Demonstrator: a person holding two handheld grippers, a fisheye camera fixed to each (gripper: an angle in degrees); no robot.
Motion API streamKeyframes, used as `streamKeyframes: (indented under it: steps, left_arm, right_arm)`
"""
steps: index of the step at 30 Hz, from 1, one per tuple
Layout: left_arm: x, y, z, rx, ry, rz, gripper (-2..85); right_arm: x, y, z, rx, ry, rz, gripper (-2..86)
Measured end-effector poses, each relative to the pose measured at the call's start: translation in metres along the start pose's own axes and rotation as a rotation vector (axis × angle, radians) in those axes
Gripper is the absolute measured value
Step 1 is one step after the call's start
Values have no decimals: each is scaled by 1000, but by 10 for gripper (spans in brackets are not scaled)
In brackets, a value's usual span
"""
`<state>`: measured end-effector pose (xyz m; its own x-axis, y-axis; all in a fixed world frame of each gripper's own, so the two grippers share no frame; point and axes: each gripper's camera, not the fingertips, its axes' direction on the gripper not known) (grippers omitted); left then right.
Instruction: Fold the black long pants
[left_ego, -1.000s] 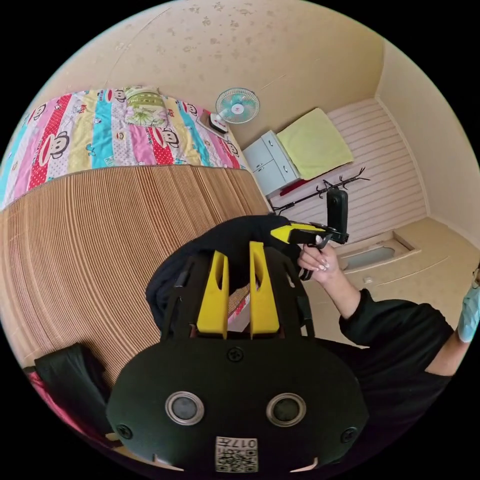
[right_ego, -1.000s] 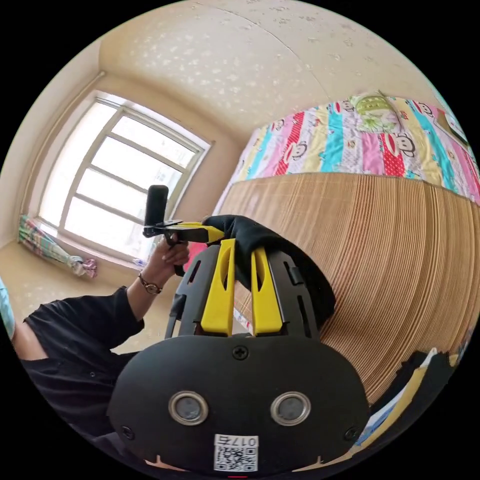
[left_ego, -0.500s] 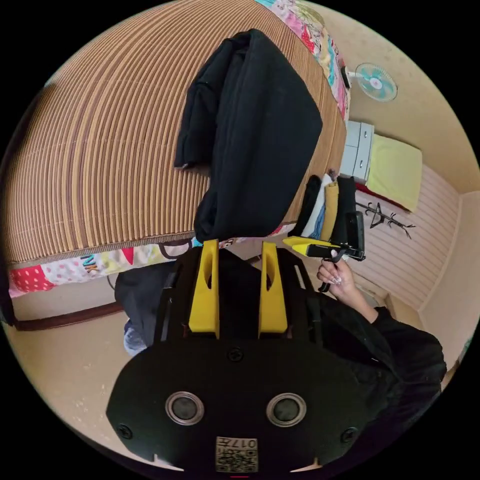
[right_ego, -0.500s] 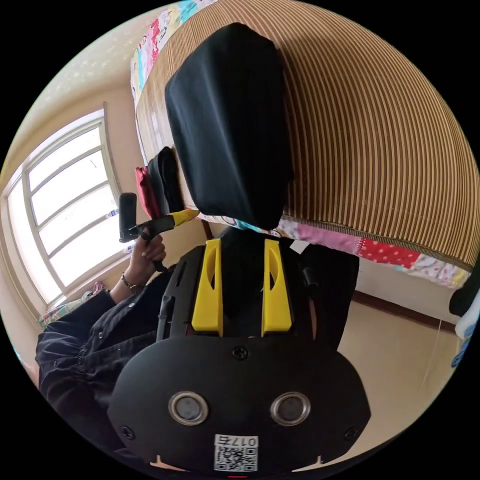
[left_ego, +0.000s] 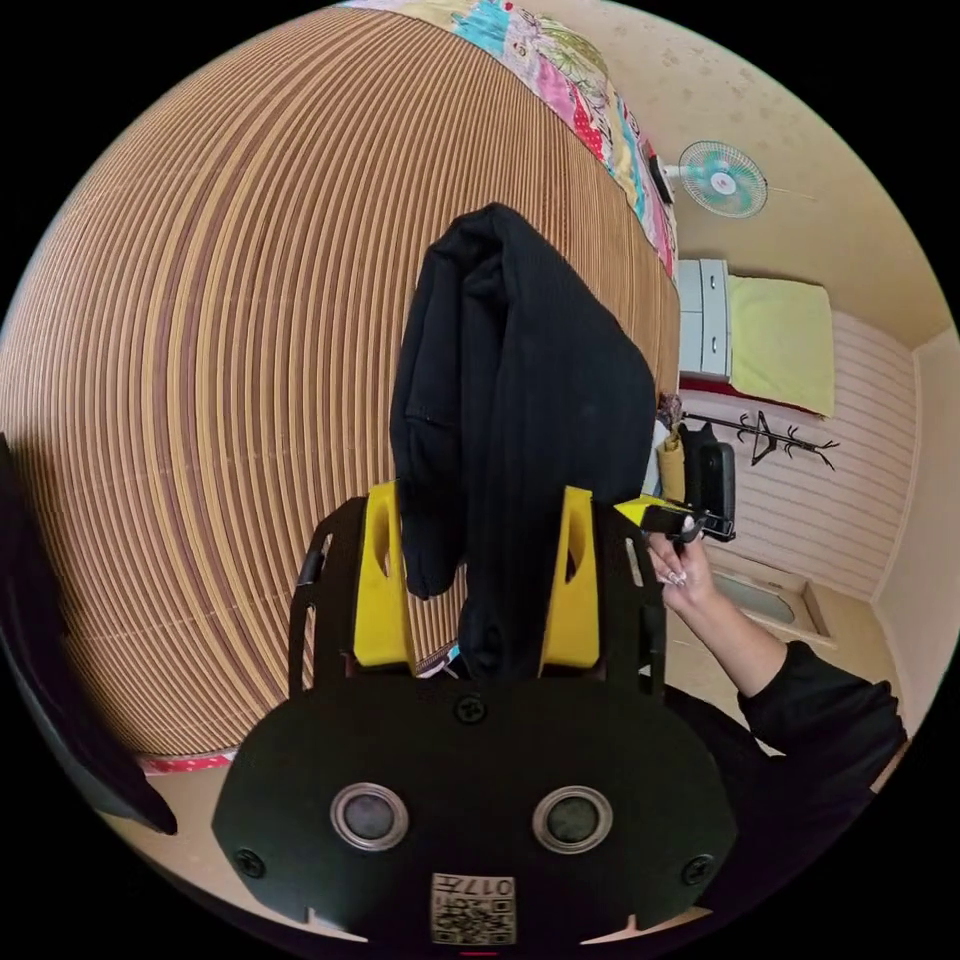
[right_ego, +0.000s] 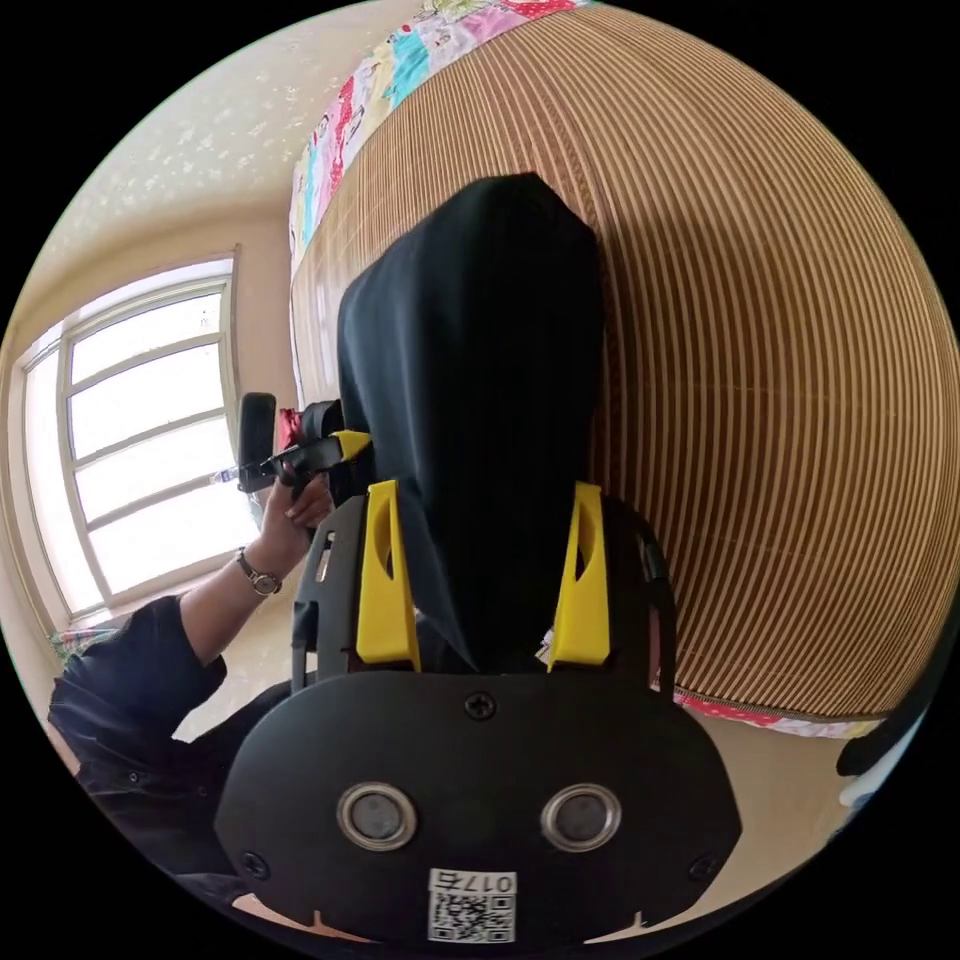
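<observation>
The black long pants (left_ego: 530, 360) lie as a narrow folded bundle on the striped bamboo mat (left_ego: 220, 330) of a bed. My left gripper (left_ego: 478, 492) is open wide, and the bundle's near end lies between its yellow jaws. In the right gripper view the same pants (right_ego: 470, 330) run up the mat (right_ego: 780, 380). There my right gripper (right_ego: 484, 490) is also open wide around the near end. A hand holds the right gripper (left_ego: 665, 515) beside the bundle in the left gripper view. The left gripper (right_ego: 320, 450) appears likewise in the right gripper view.
A colourful quilt (left_ego: 590, 110) covers the bed beyond the mat. A fan (left_ego: 722, 178), a grey cabinet (left_ego: 700, 315) and a coat rack (left_ego: 765, 435) stand by the wall. Folded clothes (left_ego: 668, 455) sit at the mat's edge. A window (right_ego: 140, 450) is behind the person's sleeve (right_ego: 130, 680).
A second ago both grippers held the pants up, shut on them. The pants then dropped onto the mat. Both jaw pairs have since spread wider and sit around the bundle's near end.
</observation>
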<state>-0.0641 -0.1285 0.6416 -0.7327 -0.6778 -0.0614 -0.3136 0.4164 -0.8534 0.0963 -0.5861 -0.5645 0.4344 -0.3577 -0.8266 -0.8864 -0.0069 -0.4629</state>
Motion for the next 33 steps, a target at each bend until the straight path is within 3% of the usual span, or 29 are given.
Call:
streamKeyframes:
  steps: [4,7,11,15,17,19,24,30,33]
  left_arm:
    - [-8,-5,-12,-14,-1,7,199]
    - [-32,-2,-13,-83,230,-76,129]
    - [-42,8,-19,-153,260,-96,114]
    - [-7,16,-26,-245,237,30,100]
    - [11,17,-20,-295,277,67,98]
    - [37,19,-11,-335,266,106,91]
    - [80,13,6,-296,240,109,87]
    - [146,-21,66,-349,218,181,90]
    - [181,-40,103,-349,237,183,94]
  right_arm:
    - [-26,5,27,31,134,-42,234]
    - [-35,14,37,38,203,-33,214]
    - [-35,22,38,-68,178,-13,158]
    - [-41,44,11,-31,109,-62,90]
    - [-30,58,-14,32,-33,-30,84]
    - [-23,66,-31,63,-41,-26,83]
    - [-15,84,-70,92,70,-98,78]
    - [66,127,-127,234,67,106,80]
    - [86,156,-161,357,164,205,82]
